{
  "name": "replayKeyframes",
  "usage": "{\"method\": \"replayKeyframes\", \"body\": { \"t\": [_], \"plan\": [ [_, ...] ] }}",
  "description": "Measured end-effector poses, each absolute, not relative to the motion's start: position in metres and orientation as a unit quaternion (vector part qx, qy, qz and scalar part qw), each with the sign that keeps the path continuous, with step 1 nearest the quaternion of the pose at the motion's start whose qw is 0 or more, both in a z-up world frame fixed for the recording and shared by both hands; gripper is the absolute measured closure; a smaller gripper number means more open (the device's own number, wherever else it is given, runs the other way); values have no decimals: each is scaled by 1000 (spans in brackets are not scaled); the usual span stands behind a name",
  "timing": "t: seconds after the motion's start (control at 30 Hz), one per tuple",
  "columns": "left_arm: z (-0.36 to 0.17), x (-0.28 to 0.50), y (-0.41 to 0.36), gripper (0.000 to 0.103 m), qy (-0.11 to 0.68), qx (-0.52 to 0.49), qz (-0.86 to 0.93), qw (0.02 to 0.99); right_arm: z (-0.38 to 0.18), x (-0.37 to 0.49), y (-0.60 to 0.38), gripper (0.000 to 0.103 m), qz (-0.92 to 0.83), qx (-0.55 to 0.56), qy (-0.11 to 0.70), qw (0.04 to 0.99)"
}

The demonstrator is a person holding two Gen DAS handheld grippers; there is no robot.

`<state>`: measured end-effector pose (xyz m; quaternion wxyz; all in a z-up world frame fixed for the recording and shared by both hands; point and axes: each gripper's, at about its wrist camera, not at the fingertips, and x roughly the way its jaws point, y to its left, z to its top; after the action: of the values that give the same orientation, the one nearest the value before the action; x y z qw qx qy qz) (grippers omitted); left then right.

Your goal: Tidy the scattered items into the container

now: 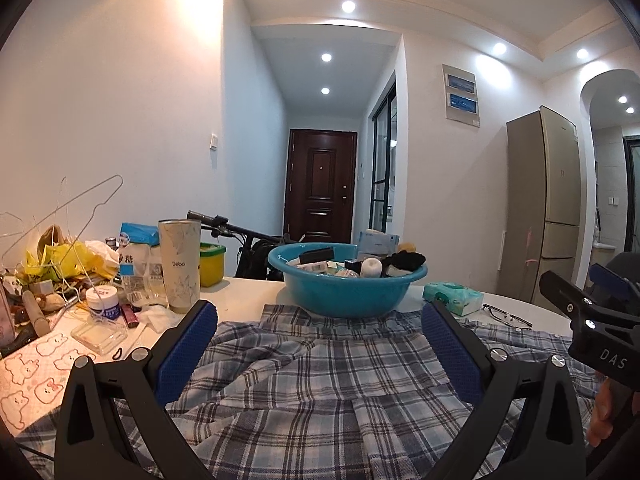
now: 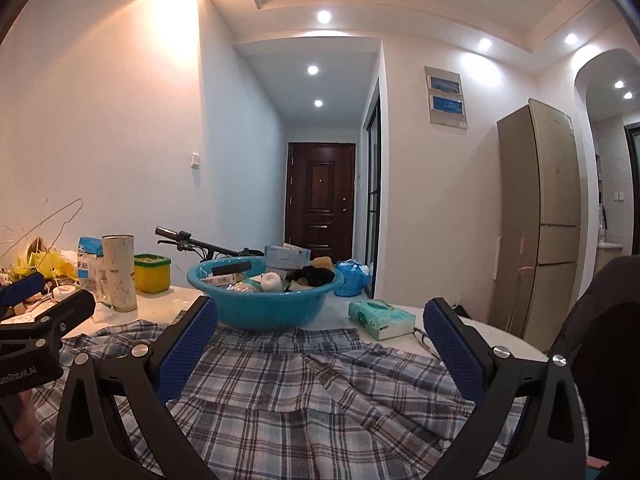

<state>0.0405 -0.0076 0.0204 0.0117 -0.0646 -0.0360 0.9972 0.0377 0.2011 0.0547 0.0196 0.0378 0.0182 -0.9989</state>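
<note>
Both claws, left gripper [image 1: 320,344] and right gripper [image 2: 320,340], gape wide and empty over the plaid shirt [image 1: 320,392] directly beneath (limp, light; pinch a raised fold).

tumbler [image 1: 179,266]: "Debo", printed mid-body
white bag [image 1: 129,258]: Chinese characters on blue label, roughly "砂糖"; not fully clear
right gripper [image 1: 600,320]: "DAS" on black body, left wrist view
left gripper [image 2: 36,332]: "GenRobot.AI" on black body, first letter cut off, right wrist view
</note>
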Motion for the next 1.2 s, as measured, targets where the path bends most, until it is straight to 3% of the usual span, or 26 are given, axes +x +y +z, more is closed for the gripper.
{"method": "replayKeyframes", "body": {
  "t": [1.2],
  "plan": [
    [5, 24, -15, 0, -42, -103, 994, 6, 28, 22, 203, 1, -997, 78, 1, 30]
  ]
}}
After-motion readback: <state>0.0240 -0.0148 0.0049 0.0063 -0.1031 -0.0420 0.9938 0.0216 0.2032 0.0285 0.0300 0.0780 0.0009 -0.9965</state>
